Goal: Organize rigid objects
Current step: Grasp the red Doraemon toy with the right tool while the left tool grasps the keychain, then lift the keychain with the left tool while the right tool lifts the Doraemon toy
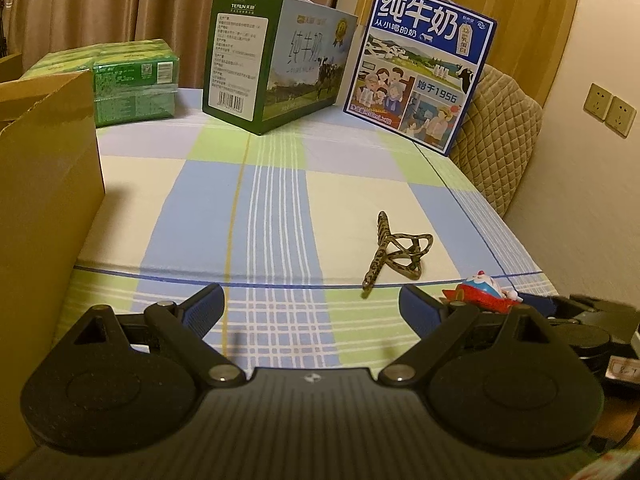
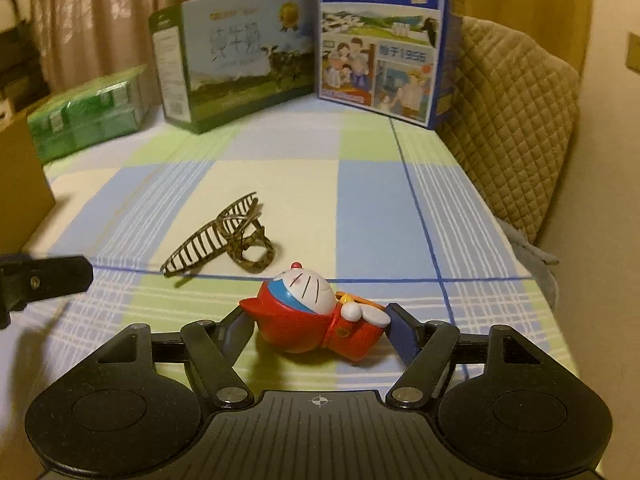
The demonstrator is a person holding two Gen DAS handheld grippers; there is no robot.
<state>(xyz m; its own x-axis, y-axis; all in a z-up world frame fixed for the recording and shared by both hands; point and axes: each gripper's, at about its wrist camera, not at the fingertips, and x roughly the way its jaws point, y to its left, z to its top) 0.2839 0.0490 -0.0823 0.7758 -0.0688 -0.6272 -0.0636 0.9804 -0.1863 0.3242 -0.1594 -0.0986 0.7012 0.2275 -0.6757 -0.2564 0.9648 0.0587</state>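
— Where's the toy?

— The red and blue cat figure (image 2: pixel 304 312) lies on its side on the checked cloth of the counter (image 2: pixel 380 208), near the front edge. It sits between the two fingers of my right hand-held gripper (image 2: pixel 318 320). The red hood points at the left pad and the white arm reaches toward the right pad.

— So you've got hold of it?

— I can't tell. Both pads are at the figure's sides, touching or next to touching, but I can't see whether they press on it. The figure rests on the cloth.

— And your other hand?

— My left hand-held gripper (image 1: pixel 310 294) is spread wide with nothing between its fingers, only cloth below. It hovers just left of the right one.

— What else is out there?

— A spotted hair claw (image 2: pixel 224 240) lies on its side just beyond the figure and a little to the left, apart from it. At the far end a green milk carton (image 1: pixel 272 64) and a blue milk carton (image 1: pixel 420 76) stand upright side by side. Shrink-wrapped green packs (image 1: pixel 132 80) sit to their left. A brown cardboard box (image 1: pixel 44 200) stands at the left edge, close to my left hand. A chair with a quilted cover (image 1: pixel 500 132) is behind the right side of the counter.
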